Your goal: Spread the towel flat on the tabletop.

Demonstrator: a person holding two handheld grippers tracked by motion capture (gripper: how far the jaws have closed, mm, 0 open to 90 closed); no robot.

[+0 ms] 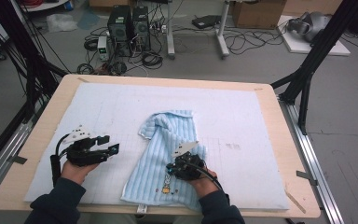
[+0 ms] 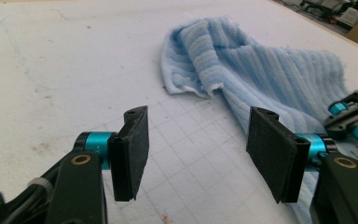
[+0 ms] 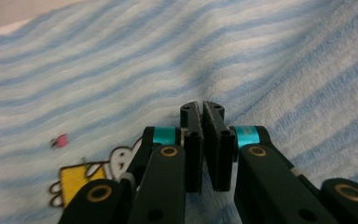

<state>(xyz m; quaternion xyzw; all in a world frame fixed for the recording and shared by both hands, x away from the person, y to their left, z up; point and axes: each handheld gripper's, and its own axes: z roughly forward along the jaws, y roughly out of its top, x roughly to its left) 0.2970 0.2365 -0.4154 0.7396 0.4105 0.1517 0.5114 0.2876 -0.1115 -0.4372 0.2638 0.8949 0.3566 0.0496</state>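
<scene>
We are in a lab: computer towers (image 1: 129, 27) sit on the floor amid tangled cables (image 1: 121, 58), with black frame struts (image 1: 314, 56) flanking the padded table (image 1: 270, 100).

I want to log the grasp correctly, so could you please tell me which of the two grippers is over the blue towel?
The right gripper, jaws shut, is over the blue striped towel. The left gripper hovers open over the bare white mat beside it.

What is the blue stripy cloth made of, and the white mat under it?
The blue stripy cloth looks like soft terry cotton: fuzzy ribbed pile, limp folds, a printed cartoon figure. The white mat looks like matte foam or padded fabric, with a faint drawn grid and smudges; which one is hard to tell. The table rim looks like pale plywood.
</scene>
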